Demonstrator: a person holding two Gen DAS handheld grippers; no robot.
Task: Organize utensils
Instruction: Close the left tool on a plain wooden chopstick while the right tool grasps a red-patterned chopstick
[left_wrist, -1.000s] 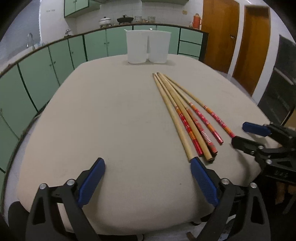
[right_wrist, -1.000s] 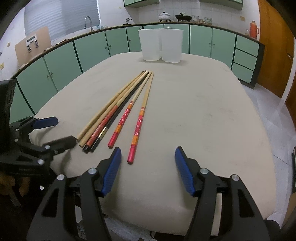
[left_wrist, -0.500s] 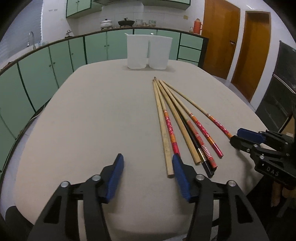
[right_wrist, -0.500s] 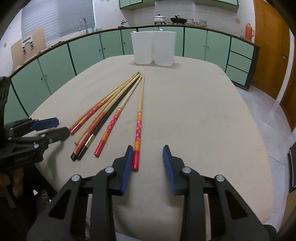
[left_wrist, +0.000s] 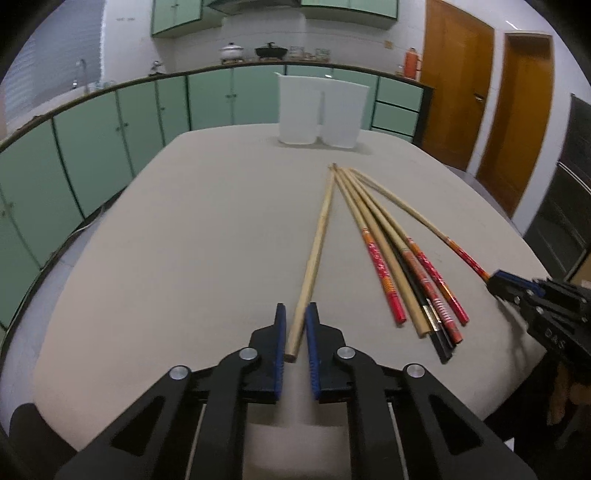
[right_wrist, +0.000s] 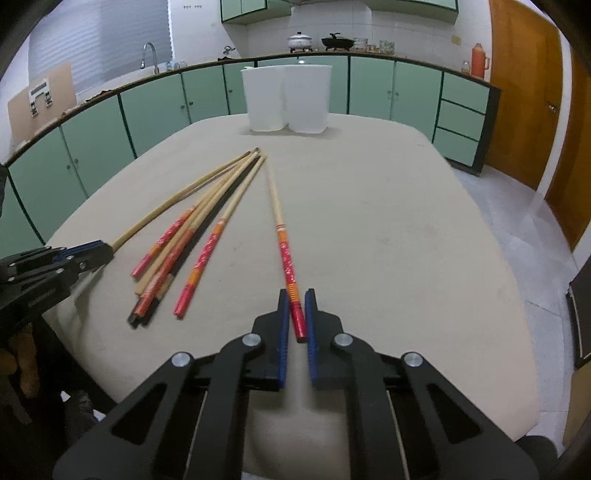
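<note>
Several long chopsticks lie fanned on the beige table (left_wrist: 184, 258). My left gripper (left_wrist: 295, 321) is shut on the near end of a plain bamboo chopstick (left_wrist: 317, 243), which is swung apart from the bundle (left_wrist: 406, 273). My right gripper (right_wrist: 295, 310) is shut on the red end of a red-and-orange patterned chopstick (right_wrist: 284, 243), also swung apart from the bundle (right_wrist: 192, 243). The right gripper shows at the right edge of the left wrist view (left_wrist: 495, 282); the left gripper shows at the left of the right wrist view (right_wrist: 99, 251).
Two white containers (left_wrist: 319, 110) stand side by side at the table's far edge, also in the right wrist view (right_wrist: 286, 99). Green cabinets (left_wrist: 92, 136) run behind and to the left. Wooden doors (left_wrist: 458, 92) are at the right.
Both grippers have moved forward and closed, each onto one chopstick end. The plain chopstick has swung left and the patterned one right, away from the bundle.
</note>
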